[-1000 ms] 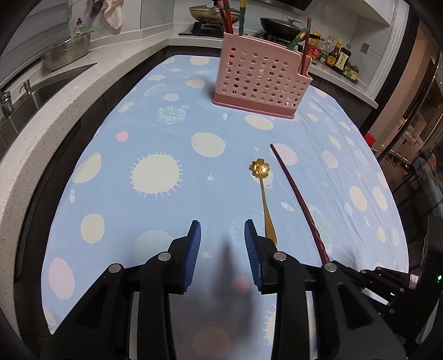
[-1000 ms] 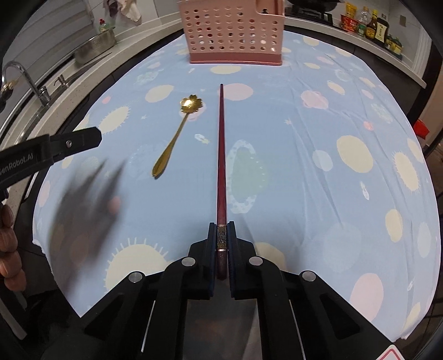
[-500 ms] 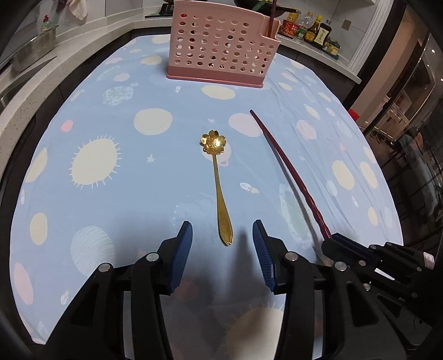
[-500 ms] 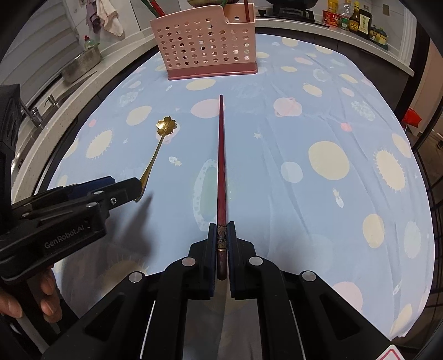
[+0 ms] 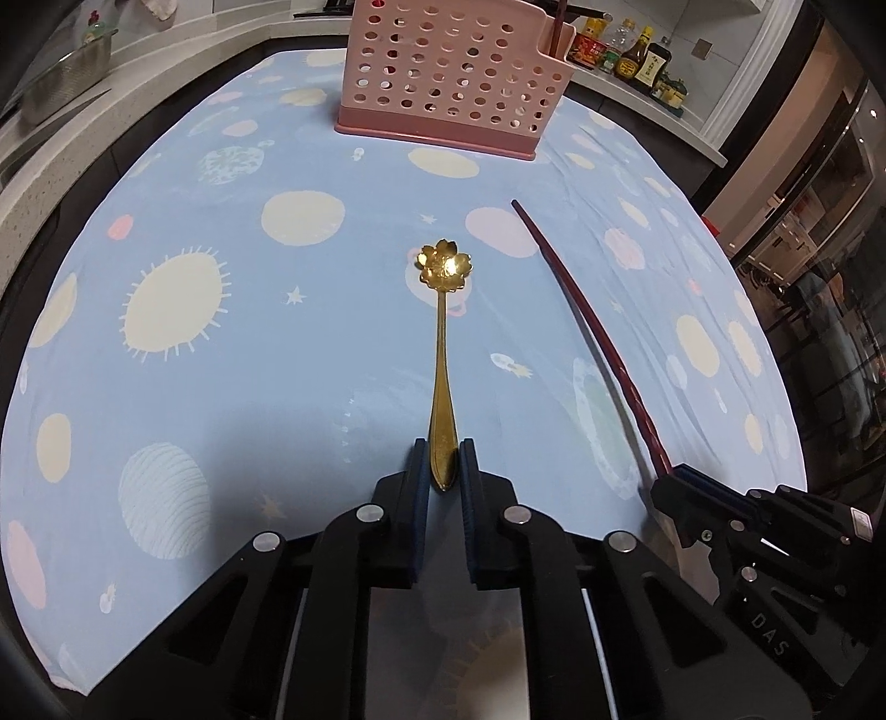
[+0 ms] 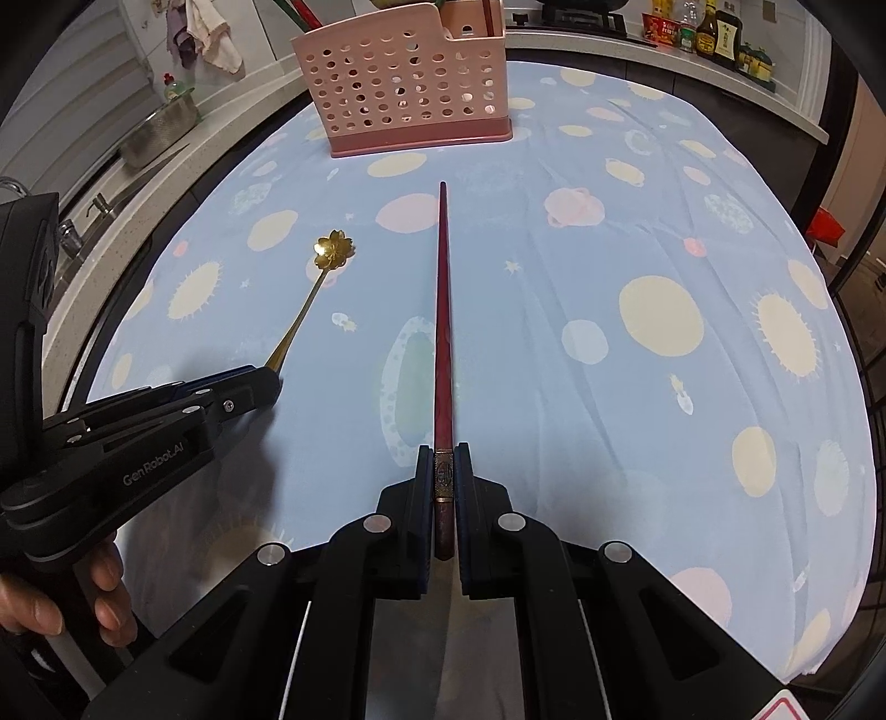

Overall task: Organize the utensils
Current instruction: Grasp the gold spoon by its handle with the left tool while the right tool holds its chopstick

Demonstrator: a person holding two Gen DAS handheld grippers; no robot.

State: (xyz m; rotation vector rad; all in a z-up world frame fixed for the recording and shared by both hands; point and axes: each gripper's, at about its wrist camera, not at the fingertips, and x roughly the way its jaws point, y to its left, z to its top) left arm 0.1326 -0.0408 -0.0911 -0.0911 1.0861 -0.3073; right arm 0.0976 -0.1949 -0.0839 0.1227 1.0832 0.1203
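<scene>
My left gripper has just been closing, and its blue pads now sit against both sides of the gold spoon at the tail of its handle. The spoon lies flat on the blue planet-print cloth that covers the bench, its flower-shaped bowl pointing away from me toward the pink perforated utensil holder. From the right wrist view I see the same left gripper coming in from the left edge, with the spoon's handle disappearing into its tip, and the person's hand wrapped round the grip below.

My right gripper is clamped on the dark red chopstick near its thick, banded end. The chopstick runs straight ahead from the jaws over the cloth, its thin tip pointing at the utensil holder and stopping well short of it. Whether the tip rests on the cloth I cannot tell. Spoon and chopstick lie apart, roughly side by side.

The holder stands upright at the far end of the cloth with a few utensils already sticking out of it. Sauce bottles line the counter behind.
</scene>
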